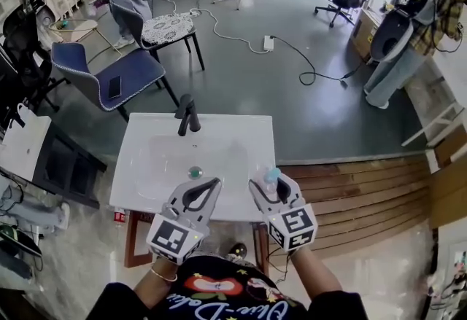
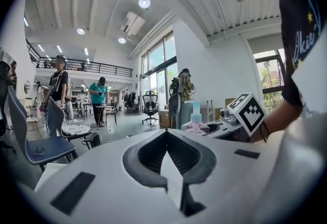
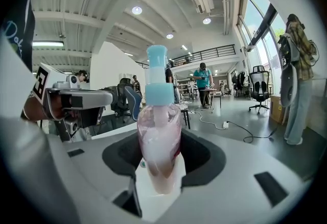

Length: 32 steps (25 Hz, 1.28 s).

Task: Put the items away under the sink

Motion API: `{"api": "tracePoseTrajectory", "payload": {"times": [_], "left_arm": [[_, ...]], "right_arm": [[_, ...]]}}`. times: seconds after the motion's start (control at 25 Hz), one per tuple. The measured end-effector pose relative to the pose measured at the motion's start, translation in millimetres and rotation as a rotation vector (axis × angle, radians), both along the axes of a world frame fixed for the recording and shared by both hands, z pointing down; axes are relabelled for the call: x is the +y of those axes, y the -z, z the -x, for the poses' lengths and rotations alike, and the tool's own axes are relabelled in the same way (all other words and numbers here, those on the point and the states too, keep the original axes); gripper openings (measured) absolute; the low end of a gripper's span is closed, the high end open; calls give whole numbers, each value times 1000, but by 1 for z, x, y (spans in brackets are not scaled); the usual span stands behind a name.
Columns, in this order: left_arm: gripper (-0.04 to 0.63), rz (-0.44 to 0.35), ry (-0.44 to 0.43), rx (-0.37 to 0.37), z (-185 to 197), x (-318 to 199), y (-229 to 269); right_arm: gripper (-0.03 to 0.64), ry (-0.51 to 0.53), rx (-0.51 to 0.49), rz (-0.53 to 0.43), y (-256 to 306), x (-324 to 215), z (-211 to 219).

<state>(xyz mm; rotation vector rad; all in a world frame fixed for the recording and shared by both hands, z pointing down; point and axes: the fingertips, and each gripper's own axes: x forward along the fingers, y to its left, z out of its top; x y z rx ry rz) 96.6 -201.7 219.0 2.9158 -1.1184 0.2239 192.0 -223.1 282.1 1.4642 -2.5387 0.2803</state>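
Observation:
A clear bottle of pink liquid soap [image 3: 159,141] with a light-blue pump top stands upright between the jaws of my right gripper [image 3: 160,139], which is shut on it. In the head view that bottle [image 1: 271,177] and right gripper [image 1: 271,185] hover over the near right corner of the white sink [image 1: 146,143]. My left gripper [image 1: 214,182] is beside it over the sink's near edge, its jaw tips meeting with nothing between them. From the left gripper view [image 2: 165,132] the bottle [image 2: 195,120] shows to the right. The space under the sink is hidden.
A black faucet [image 1: 187,114] stands at the sink's far edge and a drain [image 1: 195,172] sits in the basin. Beyond are blue chairs [image 1: 109,78], a floor cable with power strip [image 1: 268,42] and a standing person [image 1: 408,27]. A wooden step [image 1: 350,187] lies to the right.

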Motion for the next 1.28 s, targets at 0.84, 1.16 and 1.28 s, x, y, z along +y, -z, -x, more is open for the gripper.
{"api": "tracePoseTrajectory", "payload": {"times": [0.84,1.16,1.28], "left_arm": [[8,-2,95,5,81,36,-2],[8,12,115,11,105,60,-6],[8,5,123,27,113,70,-3]], "right_arm": [[210,83,-37,41,-2,31,74],[210,94,-30,42,0,52,96],[210,97,-29,40,1,61,103]]}}
